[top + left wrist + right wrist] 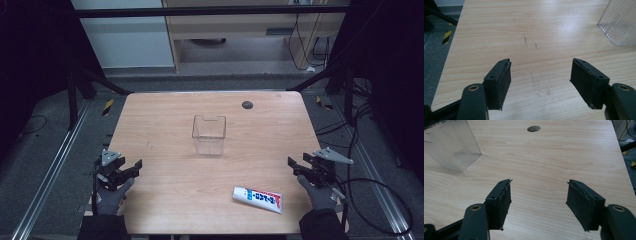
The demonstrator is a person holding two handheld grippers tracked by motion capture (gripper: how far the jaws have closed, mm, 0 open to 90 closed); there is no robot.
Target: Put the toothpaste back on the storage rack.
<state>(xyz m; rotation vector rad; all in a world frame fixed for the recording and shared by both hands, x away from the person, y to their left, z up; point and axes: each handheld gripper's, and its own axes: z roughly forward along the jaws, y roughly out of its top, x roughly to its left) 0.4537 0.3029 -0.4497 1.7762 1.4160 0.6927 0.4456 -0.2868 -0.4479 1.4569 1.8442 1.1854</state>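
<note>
With both the left gripper and the right gripper gaping wide and empty, nothing seems begun; next the right must likely reach the toothpaste tube at its 7 o'clock, with the clear box mid-table.

Lab test bay: wooden table inside black frame, floor cables.

Right gripper: jaws rise from 6 o'clock, standing wide apart, nothing between them but bare table. Clear ribbed box at 10 o'clock, resting on the wood, well apart from the jaws. Dark round hole at 12 o'clock. Table edge runs down the 2 o'clock side.
</note>
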